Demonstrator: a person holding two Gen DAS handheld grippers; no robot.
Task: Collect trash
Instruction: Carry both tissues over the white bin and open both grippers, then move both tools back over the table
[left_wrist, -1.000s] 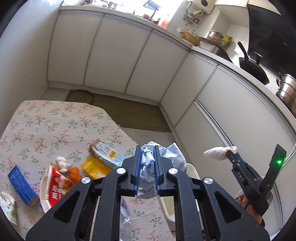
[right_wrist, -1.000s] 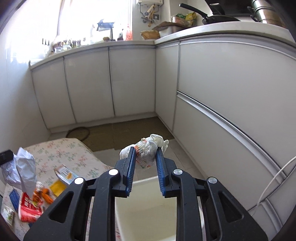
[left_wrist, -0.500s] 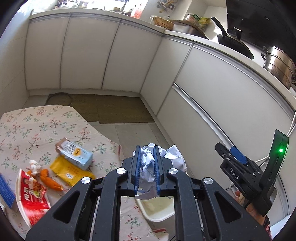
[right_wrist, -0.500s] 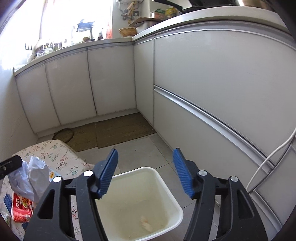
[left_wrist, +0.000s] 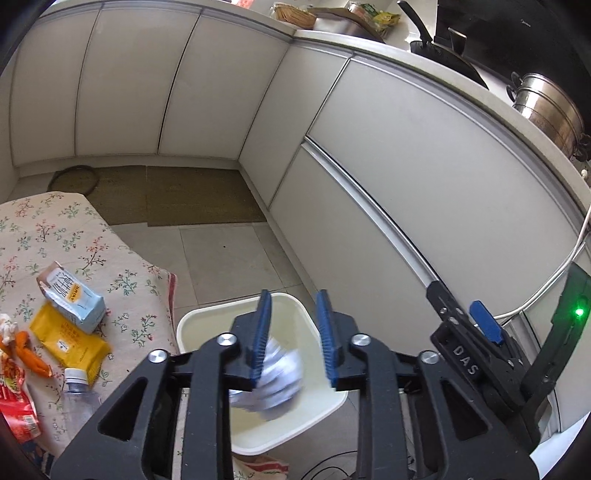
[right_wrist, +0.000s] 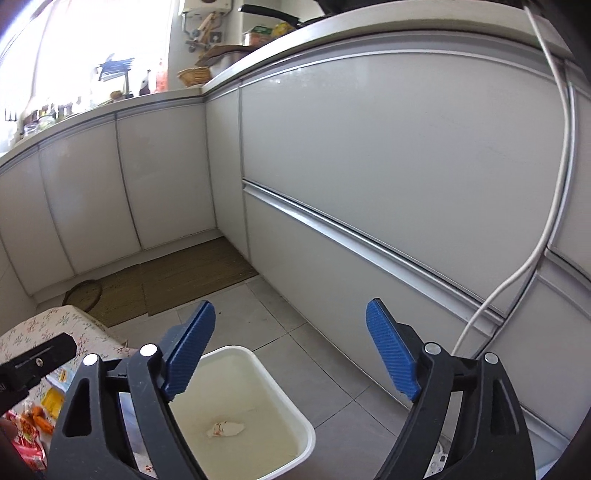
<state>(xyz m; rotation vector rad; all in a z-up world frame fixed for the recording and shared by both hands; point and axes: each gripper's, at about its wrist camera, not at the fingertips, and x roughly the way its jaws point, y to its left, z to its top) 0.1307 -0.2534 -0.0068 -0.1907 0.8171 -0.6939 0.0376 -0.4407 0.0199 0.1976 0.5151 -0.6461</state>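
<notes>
The left gripper hangs over the white bin that stands on the tiled floor beside the desk. Its jaws have just been opening, and the crumpled white paper shows as a motion-blurred shape between and just below the blue pads, inside the bin's outline. The right pad stands clear of the paper. Whether the left pad touches it I cannot tell, because of the blur; the jaws look released rather than clenched.

The right gripper is also above the bin, its jaws spread wide with nothing between them; they too have just been opening. In the right wrist view one small white wad with reddish marks lies on the bin's floor, near its middle.

On the flowered cloth of the desk more trash lies apart from both grippers: a pale blue carton on its side, a yellow packet touching it, an orange scrap, a red wrapper at the left edge, and a clear plastic bottle with a white cap.
</notes>
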